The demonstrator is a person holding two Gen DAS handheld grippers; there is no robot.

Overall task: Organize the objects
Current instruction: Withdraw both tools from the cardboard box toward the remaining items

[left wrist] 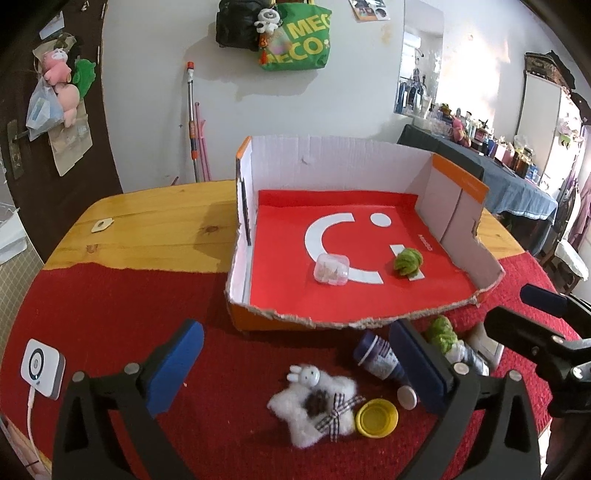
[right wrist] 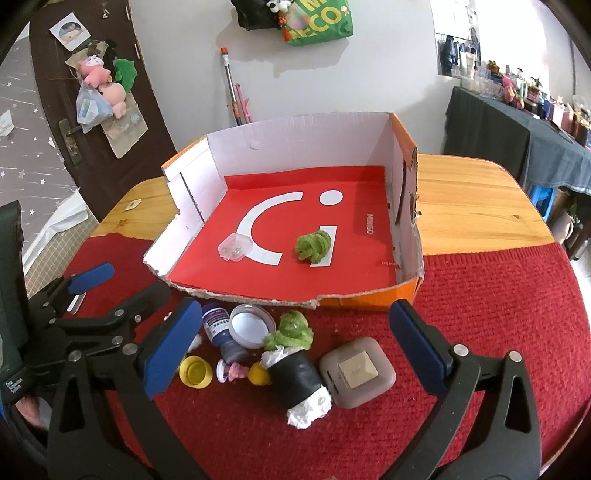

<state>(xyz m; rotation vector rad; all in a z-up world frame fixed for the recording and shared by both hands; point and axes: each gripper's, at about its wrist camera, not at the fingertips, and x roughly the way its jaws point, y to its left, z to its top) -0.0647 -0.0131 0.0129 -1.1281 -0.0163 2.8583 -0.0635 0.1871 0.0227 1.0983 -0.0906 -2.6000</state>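
Plush star [left wrist: 314, 410] outside; box [left wrist: 332, 155] holds clear case [left wrist: 331, 269].

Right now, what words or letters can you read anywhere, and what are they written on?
"MEG" above "ECO": yellow letters on the green bag hanging on the wall, partly hidden.
"MINISO": small white print on the red liner inside the cardboard box, turned sideways.
The dark blue bottle on the red cloth has a white label, too small to read.
The sticker on the brown door is too blurred to read.
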